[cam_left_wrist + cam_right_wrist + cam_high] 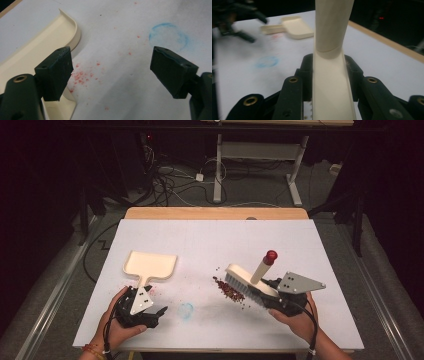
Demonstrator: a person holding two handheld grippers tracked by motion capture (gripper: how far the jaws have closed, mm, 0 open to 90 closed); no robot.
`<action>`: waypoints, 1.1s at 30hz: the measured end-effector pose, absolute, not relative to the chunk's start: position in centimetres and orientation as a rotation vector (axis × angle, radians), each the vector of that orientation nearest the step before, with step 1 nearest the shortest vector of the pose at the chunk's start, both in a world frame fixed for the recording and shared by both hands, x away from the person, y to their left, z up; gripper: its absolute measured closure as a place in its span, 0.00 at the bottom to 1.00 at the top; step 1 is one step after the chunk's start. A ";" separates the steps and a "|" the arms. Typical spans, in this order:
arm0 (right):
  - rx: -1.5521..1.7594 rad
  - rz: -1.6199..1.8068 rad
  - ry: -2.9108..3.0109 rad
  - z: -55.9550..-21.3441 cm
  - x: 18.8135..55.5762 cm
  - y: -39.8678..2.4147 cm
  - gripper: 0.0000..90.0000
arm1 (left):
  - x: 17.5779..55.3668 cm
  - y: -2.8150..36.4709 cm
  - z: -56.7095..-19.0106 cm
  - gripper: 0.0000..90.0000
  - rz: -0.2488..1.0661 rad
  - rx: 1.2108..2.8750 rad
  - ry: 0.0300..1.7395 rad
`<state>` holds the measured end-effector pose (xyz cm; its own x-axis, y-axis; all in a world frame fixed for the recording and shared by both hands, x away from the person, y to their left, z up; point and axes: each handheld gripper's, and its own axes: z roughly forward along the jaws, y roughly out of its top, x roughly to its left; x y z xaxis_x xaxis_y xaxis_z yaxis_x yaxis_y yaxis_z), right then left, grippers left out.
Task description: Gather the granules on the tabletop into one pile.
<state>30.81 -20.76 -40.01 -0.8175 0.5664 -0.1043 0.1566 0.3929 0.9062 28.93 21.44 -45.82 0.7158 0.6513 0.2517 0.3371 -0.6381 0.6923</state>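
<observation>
From the high view we see a white table (210, 245) with a cream dustpan (148, 265) lying flat at its left, handle toward the person. The left gripper (159, 312) sits just below that handle, its jaws spread wide and holding nothing. At the right, the right gripper (272, 292) clamps the back of a cream hand brush (247, 282), whose handle rises at a slant to a red knob (270, 256). The bristles meet a heap of red crumbs (229, 290) lying just ahead of them. Between the two grippers there is a faint blue ring (186, 310) on the table top.

In the left gripper view, we look along two black jaws standing far apart with bare table between them. A scatter of pink specks (82, 75) lies just inside the left jaw, and the dustpan (45, 42) runs behind and beside that same jaw, its curved rim close to the pad. The blue ring (168, 36) sits beyond the right jaw.

In the right gripper view, both jaws press the sides of the brush (332, 82), which fills the gap between them and blocks much of what lies ahead. Past it, to the left, we see the blue ring (267, 61), the dustpan (295, 27) and, blurred, the left gripper (239, 22).
</observation>
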 end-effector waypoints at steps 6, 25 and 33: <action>0.441 1.476 2.492 -42.2 30.1 -20.6 0.75 | 29.0 21.3 -45.8 0.20 0.654 2.299 0.752; 0.175 1.527 2.635 -44.4 37.6 -18.9 0.75 | 29.4 20.8 -46.3 0.20 0.628 2.335 0.735; 0.129 1.524 2.634 -44.1 38.9 -17.6 0.75 | 29.5 20.6 -46.5 0.20 0.623 2.346 0.726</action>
<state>38.93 -17.63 -44.12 -0.9919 0.1209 -0.0401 0.0255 0.4971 0.8673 29.55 20.63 -46.45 0.7404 0.6237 0.2507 0.3425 -0.6710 0.6576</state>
